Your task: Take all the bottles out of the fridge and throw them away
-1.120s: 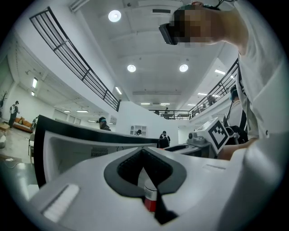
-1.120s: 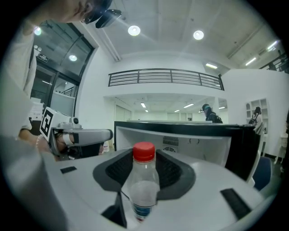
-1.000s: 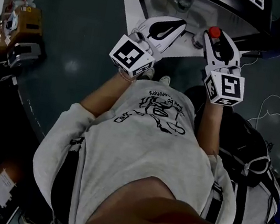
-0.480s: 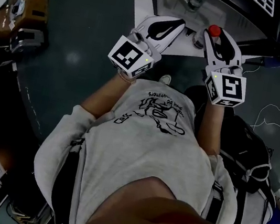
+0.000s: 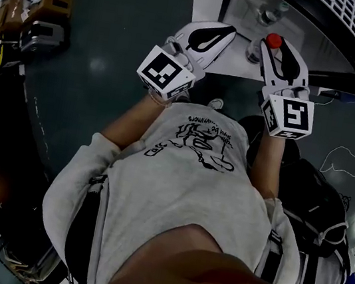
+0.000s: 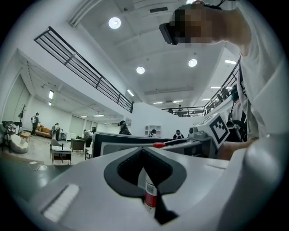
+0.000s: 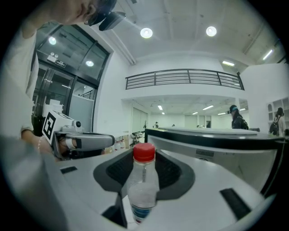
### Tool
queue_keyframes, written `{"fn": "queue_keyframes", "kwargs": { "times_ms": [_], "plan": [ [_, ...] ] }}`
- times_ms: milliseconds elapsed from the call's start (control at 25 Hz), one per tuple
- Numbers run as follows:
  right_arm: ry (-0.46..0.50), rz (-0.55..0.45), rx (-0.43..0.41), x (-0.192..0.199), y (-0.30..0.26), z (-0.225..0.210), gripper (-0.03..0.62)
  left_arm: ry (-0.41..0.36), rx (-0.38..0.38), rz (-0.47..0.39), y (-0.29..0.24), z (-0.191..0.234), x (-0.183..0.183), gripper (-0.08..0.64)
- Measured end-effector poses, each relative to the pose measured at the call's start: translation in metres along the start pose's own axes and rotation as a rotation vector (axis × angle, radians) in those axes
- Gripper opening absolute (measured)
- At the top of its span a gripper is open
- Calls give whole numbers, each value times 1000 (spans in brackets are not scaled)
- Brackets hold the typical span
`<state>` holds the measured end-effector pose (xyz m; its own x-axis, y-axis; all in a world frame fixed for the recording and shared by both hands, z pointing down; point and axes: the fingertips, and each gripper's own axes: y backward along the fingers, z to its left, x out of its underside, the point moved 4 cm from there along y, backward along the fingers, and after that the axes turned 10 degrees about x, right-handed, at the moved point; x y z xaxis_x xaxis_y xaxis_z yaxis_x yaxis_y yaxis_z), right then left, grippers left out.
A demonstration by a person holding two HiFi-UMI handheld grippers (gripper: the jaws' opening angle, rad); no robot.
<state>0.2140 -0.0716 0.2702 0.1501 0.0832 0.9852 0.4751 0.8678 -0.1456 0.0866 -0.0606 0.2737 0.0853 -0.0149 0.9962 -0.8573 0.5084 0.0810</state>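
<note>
Nothing can be read for certain. The grey cotton T-shirt (image 5: 192, 174) carries black printed lettering, upside down and too blurred to make out. The clear plastic red-capped bottle (image 7: 143, 189) bears a blue-and-white label, its print illegible.

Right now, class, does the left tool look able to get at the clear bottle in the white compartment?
Probably yes: nothing lies between the left tool and the clear bottle in the seemingly open white compartment, though its shut jaws must open first.
</note>
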Motion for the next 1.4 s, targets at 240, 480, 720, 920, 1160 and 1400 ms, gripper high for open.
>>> {"fn": "queue_keyframes", "kwargs": {
  "times_ms": [240,480,720,920,1160,1400],
  "plan": [
    [6,-11,-52,-9,-15,37,153,2,-45,0,39,12,-4,9],
    [16,-19,-115,-20,-36,80,152,4,-106,6,86,28,-7,9],
    [23,-31,-173,-29,-52,124,149,-6,-160,11,132,40,-11,9],
    [31,-40,-224,-36,-66,165,149,-16,-213,12,173,49,-14,9],
    [42,-52,-286,-43,-83,207,147,-16,-276,4,216,61,-17,8],
    [43,-55,-356,-44,-97,238,147,-5,-337,4,248,68,-16,9]
  ]
}}
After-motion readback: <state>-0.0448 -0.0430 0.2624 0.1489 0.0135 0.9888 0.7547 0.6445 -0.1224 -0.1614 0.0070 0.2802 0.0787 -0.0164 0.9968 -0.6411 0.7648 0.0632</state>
